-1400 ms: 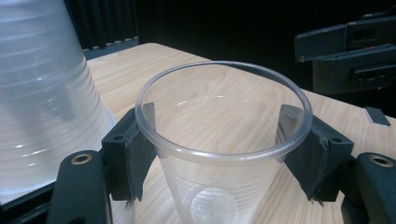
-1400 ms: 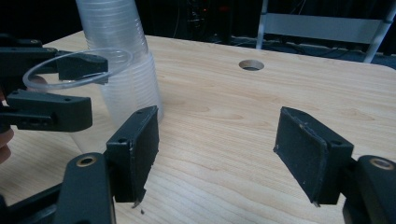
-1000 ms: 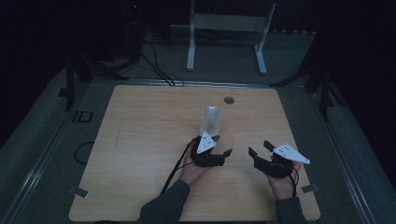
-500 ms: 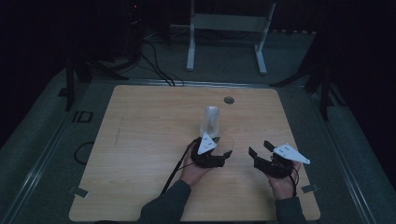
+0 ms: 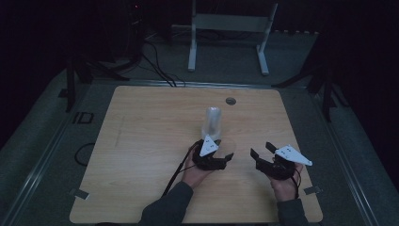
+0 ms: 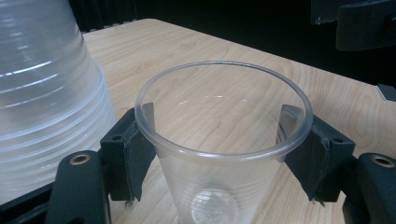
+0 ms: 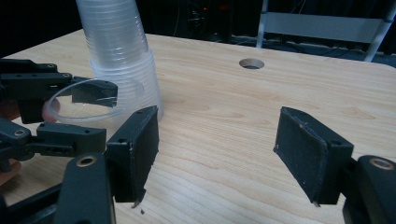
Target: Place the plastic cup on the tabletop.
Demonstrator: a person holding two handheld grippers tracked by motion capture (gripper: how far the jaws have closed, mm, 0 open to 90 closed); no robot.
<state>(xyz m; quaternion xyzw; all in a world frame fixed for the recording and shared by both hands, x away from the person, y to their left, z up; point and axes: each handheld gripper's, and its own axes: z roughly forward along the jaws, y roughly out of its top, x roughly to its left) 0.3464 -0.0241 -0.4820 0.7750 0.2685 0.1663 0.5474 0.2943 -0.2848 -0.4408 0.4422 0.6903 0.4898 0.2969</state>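
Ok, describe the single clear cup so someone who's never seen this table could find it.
On the wooden table, find the upside-down stack of clear cups near the middle. Just beside it, the left gripper clamps the single cup. Unlike the stack, it stands alone, mouth up.

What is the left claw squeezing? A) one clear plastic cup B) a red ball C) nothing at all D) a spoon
A: in the left gripper view the left claw has its two black jaws pressed on both sides of a single clear plastic cup, standing upright beside the stack of cups.

Wooden table, cup stack standing on it
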